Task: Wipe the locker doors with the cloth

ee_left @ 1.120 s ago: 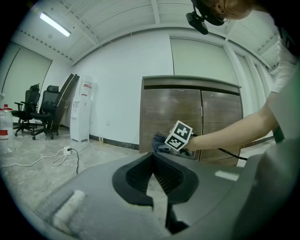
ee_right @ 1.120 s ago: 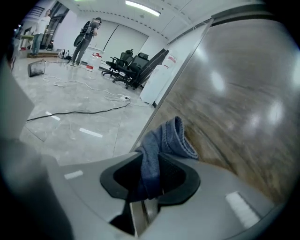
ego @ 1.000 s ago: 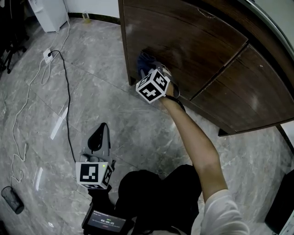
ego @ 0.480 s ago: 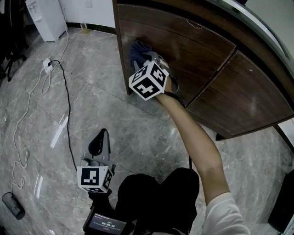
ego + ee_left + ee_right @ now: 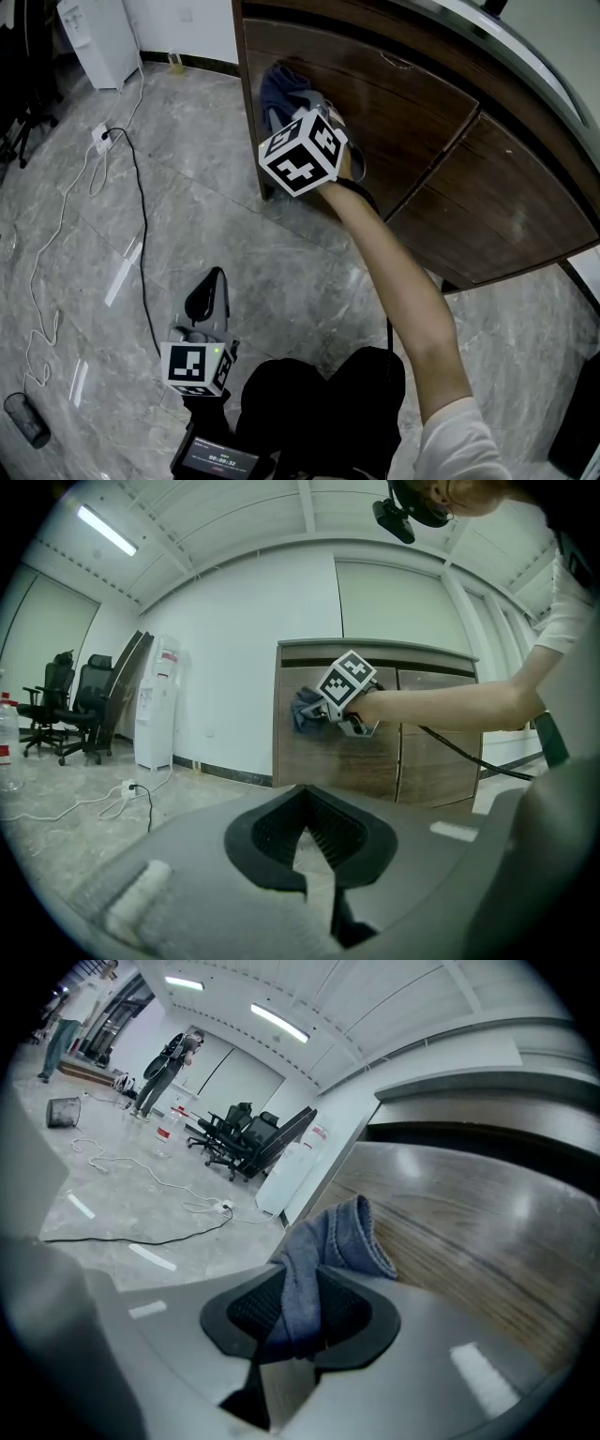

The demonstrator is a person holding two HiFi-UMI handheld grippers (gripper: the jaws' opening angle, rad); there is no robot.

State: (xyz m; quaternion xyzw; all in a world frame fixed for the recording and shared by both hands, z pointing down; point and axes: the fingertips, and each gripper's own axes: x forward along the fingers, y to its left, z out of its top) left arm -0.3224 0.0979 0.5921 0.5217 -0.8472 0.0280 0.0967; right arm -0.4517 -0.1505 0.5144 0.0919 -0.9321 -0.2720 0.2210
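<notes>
Grey left gripper (image 5: 314, 841) and right gripper (image 5: 298, 1316) carry black ribbed pads (image 5: 270, 832) and white cubes (image 5: 302, 152) with black square markers; the person wears a white sleeve (image 5: 459, 431) and dark trousers (image 5: 309, 403).
</notes>
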